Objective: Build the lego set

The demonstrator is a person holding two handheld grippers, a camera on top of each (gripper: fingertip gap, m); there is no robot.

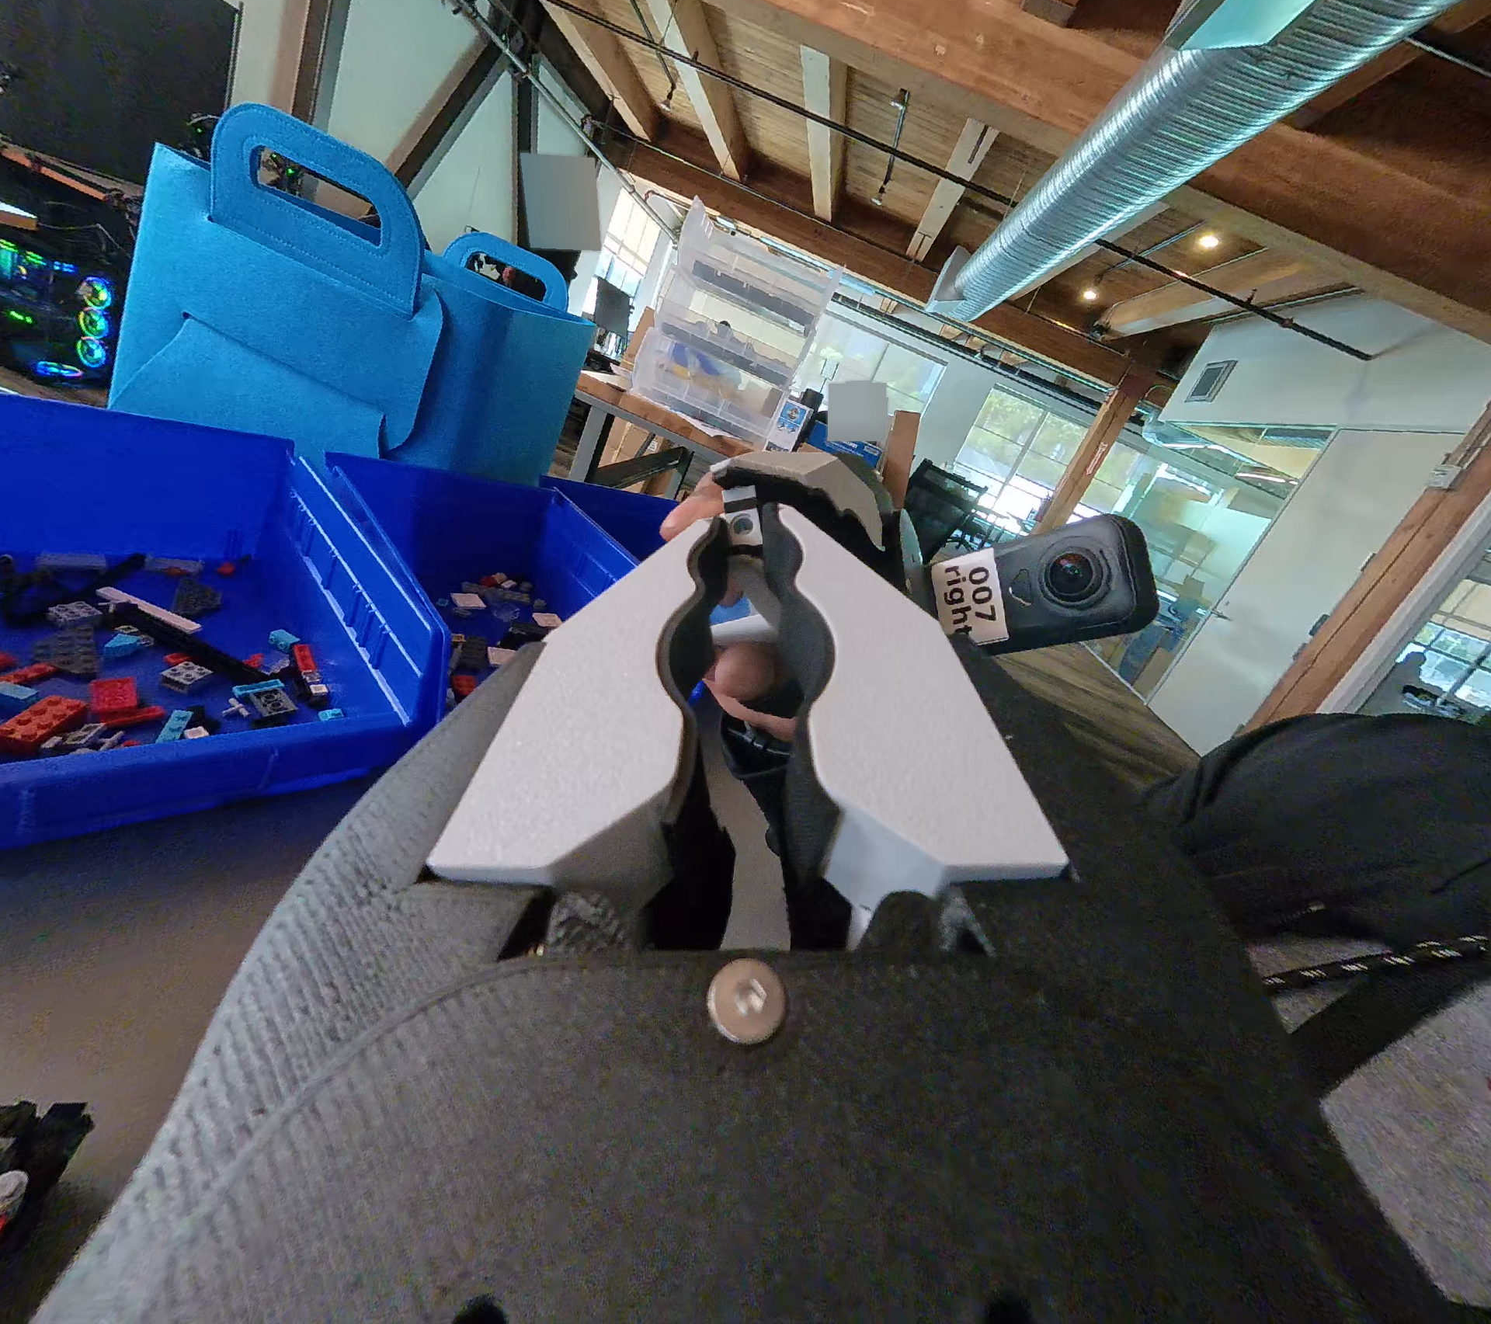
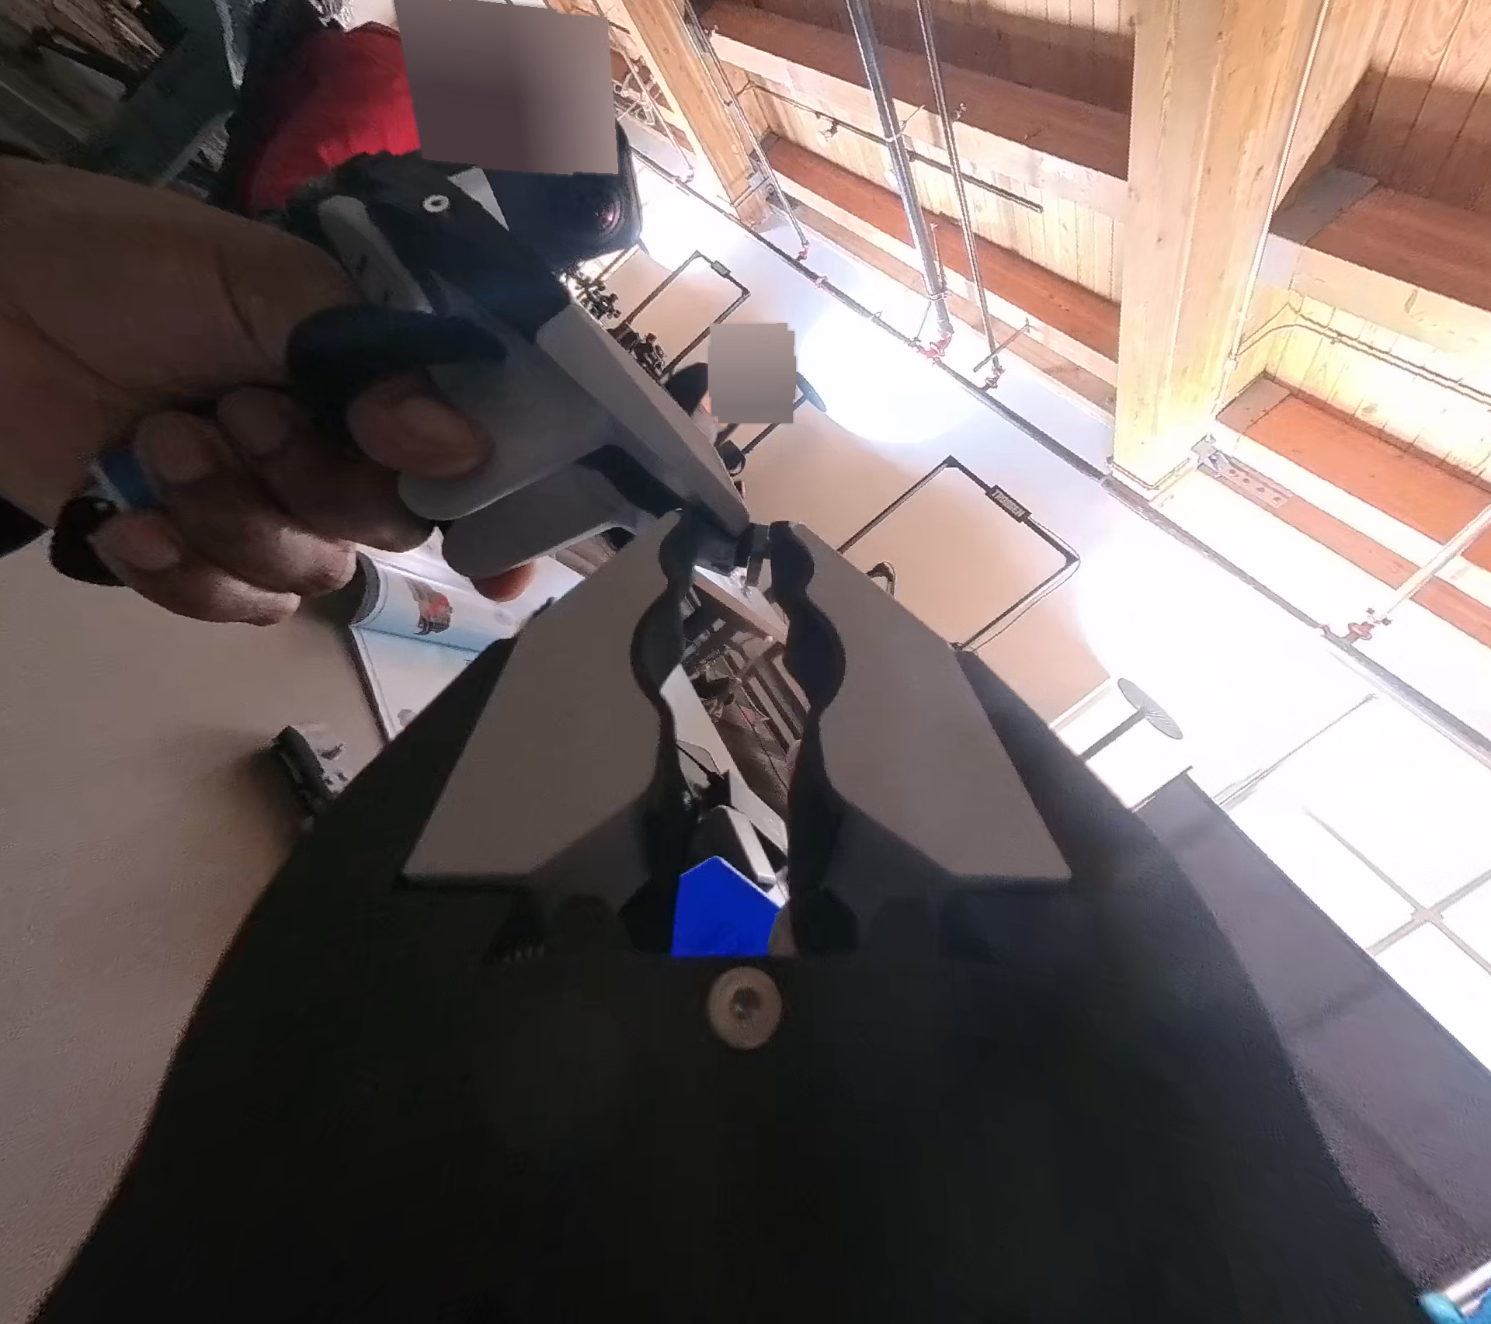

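In the left wrist view my left gripper (image 1: 742,533) is shut on a small white-and-black lego piece (image 1: 741,525) held up in the air. My right gripper (image 1: 754,485) meets it tip to tip from the far side, with its camera (image 1: 1073,575) facing me. In the right wrist view my right gripper (image 2: 730,543) has its jaws nearly closed around the same small piece (image 2: 738,549), and the left gripper's finger (image 2: 645,414) comes in from the upper left, held by a hand (image 2: 242,446). The piece is tiny and partly hidden by the fingertips.
Two blue bins (image 1: 347,737) (image 1: 565,519) holding several loose lego parts stand at the left, with blue felt bags (image 1: 282,301) behind. A dark lego build (image 1: 32,1156) sits at the lower left. An open booklet (image 2: 419,616) and a small dark lego part (image 2: 302,761) lie on the table. The grippers are tip to tip, or close to it. The dark lego build (image 1: 32,1156) is about 25 centimeters from both grippers' fingertips.
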